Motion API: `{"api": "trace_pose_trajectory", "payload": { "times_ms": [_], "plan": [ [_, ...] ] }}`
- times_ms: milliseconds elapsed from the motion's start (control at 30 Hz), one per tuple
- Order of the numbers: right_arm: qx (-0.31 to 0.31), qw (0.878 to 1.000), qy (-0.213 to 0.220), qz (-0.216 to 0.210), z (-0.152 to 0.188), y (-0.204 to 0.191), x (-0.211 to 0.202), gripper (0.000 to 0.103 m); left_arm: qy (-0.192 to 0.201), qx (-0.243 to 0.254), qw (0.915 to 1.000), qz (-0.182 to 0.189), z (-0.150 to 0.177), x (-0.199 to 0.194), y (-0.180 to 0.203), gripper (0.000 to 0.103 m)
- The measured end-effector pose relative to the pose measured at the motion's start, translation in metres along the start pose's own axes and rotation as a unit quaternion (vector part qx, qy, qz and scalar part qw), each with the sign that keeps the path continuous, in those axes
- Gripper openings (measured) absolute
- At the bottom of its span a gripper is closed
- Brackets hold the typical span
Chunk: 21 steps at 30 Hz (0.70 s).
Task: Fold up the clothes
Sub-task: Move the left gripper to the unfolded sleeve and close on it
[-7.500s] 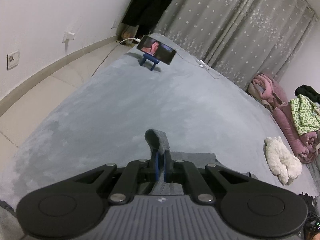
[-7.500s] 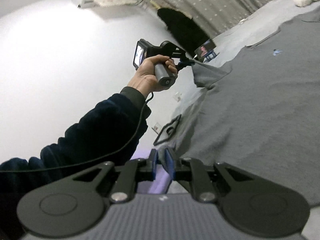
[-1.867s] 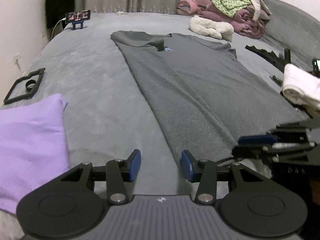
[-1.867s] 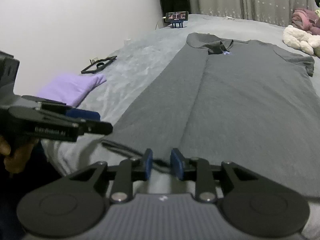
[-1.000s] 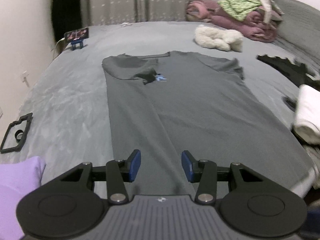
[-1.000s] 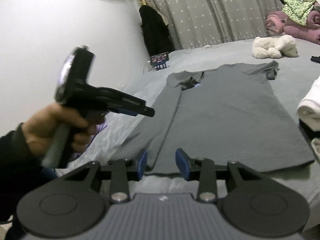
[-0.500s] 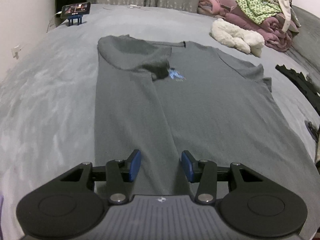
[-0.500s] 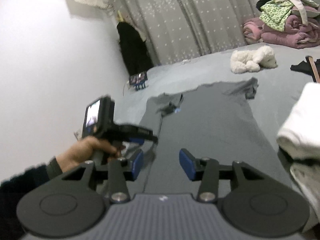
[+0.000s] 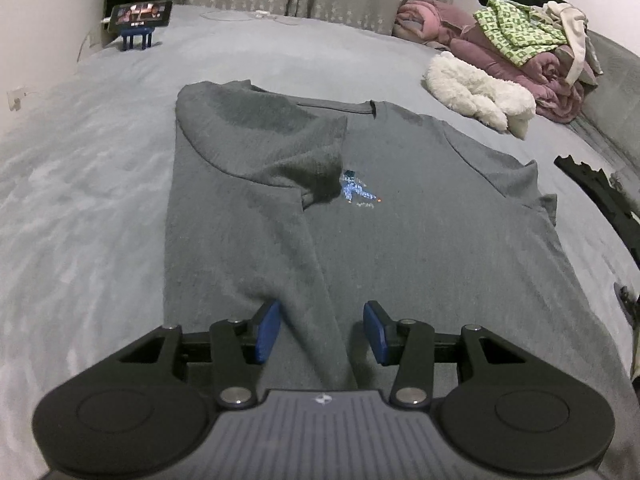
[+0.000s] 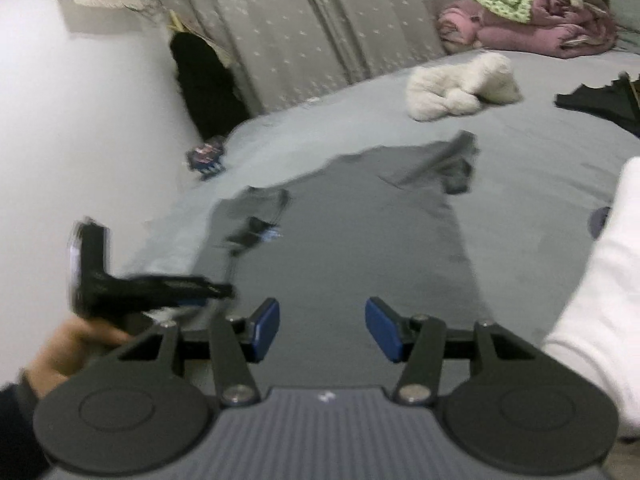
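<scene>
Both my left hand-held gripper [image 9: 323, 326] and right hand-held gripper [image 10: 322, 328] gape wide, empty, over the grey T-shirt [image 9: 400, 240] filling mid-frame on the bed [image 9: 80, 200].

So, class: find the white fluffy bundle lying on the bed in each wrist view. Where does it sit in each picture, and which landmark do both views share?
Left wrist view: the white fluffy bundle sits upper right, beyond the grey T-shirt.
Right wrist view: it sits upper centre-right, blurred, again beyond the shirt.
Shared landmark: the pink blanket pile behind it.
</scene>
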State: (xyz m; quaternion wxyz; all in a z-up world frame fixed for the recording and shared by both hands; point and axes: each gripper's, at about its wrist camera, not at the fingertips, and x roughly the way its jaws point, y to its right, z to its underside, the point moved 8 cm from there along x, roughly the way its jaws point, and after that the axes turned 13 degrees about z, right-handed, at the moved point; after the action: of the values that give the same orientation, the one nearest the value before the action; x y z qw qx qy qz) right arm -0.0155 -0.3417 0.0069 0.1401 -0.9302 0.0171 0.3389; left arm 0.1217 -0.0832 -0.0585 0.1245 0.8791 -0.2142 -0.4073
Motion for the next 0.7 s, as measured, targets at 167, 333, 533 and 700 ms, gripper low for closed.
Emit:
{"api": "trace_pose_trajectory", "payload": {
  "times_ms": [167,333,533,700],
  "plan": [
    [0.016,1.000,-0.013,0.009,0.002,0.025,0.014,0.050,0.002,-0.006,0.9999,0.008,-0.008,0.007,0.003,0.044],
    [0.035,0.999,-0.020,0.007,-0.004,0.039,0.023,0.053,0.000,-0.004,0.9999,0.010,-0.012,0.014,0.013,0.044],
    [0.058,0.998,-0.012,0.015,-0.015,0.043,0.028,0.056,0.017,0.021,0.9996,-0.003,-0.032,0.020,0.045,0.046],
    [0.022,1.000,-0.014,0.011,0.005,0.034,0.028,0.056,0.012,0.096,0.9953,0.003,-0.052,0.046,0.104,0.049]
  ]
}}
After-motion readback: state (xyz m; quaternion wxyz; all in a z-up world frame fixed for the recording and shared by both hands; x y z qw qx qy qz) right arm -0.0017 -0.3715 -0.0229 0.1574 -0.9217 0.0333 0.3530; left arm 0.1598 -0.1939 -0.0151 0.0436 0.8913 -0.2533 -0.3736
